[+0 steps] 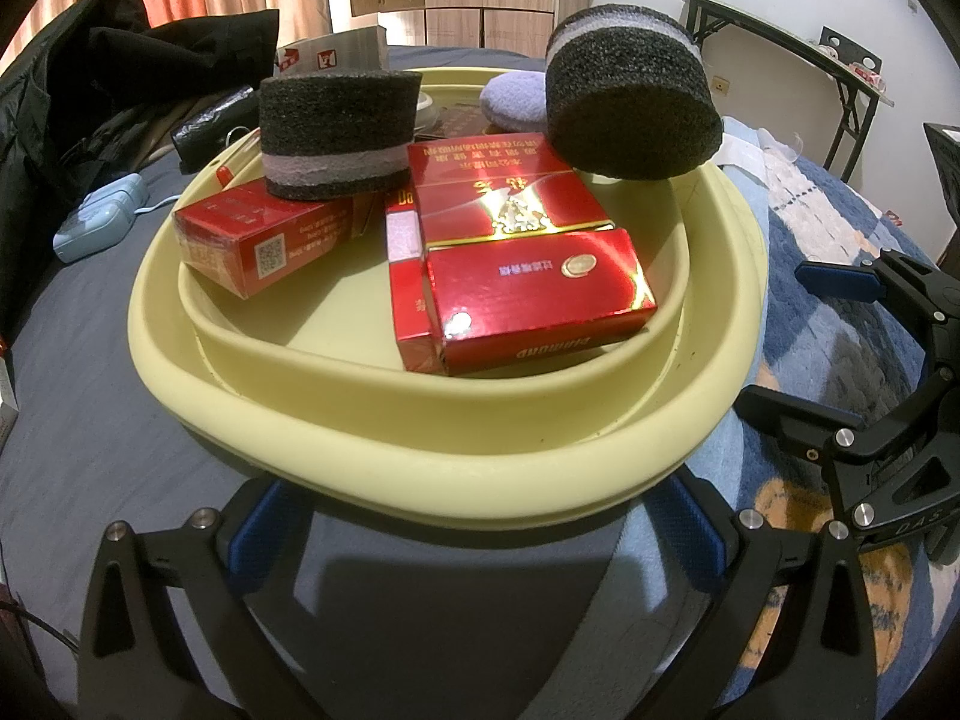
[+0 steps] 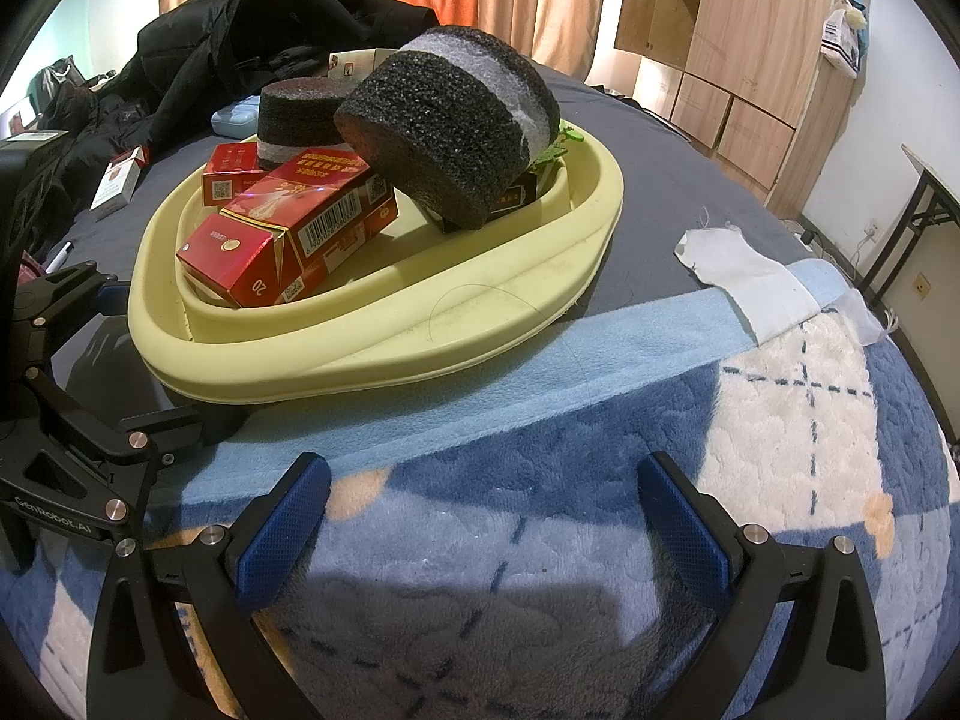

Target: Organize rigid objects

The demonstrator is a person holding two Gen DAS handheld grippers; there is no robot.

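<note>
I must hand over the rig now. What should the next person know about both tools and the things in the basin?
Left tool: open, empty, at the near rim of the yellow basin.
Right tool: open, empty, over the blanket, apart from the basin.
In the basin: red boxes, one foam roll standing on a box at the back left, a second foam roll tilted against the far right rim.
Done: boxes and both rolls are in the basin.
Left: a cigarette pack lies outside on the bed; the tilted roll looks unstable and may need setting down.
</note>
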